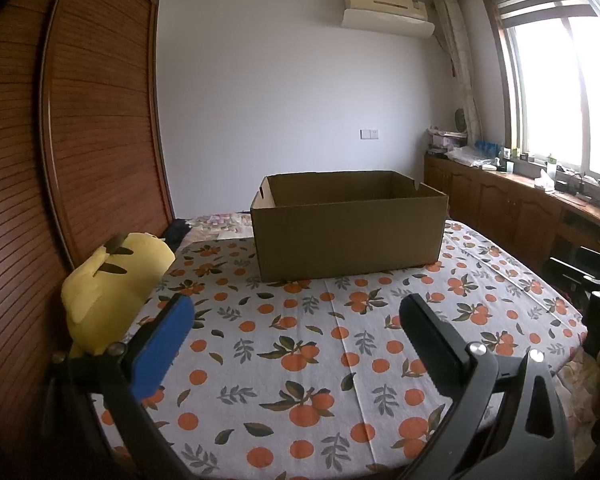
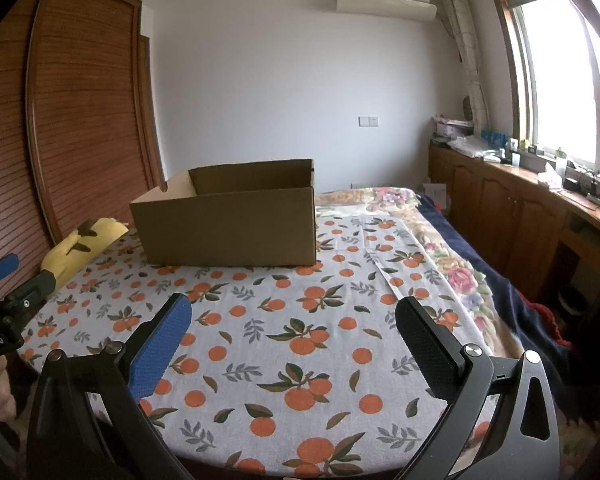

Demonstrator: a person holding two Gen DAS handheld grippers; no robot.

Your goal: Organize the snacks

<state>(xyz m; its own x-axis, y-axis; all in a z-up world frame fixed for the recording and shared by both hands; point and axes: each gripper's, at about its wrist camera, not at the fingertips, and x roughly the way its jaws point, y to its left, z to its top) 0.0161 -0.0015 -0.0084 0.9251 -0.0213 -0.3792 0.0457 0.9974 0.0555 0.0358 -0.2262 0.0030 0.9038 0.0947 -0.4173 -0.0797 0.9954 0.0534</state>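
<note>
Left gripper (image 1: 296, 312) and right gripper (image 2: 294, 314), jaws wide apart.

A table covered by a white cloth printed with oranges and green leaves (image 1: 300, 360) fills the lower half of both frames. An open brown cardboard box (image 1: 348, 232) stands on the cloth, at centre in the left wrist view and left of centre in the right wrist view (image 2: 228, 224). A yellow plush toy with dark markings (image 1: 112, 284) sits at the table's left edge, just beside the cloth.
</note>
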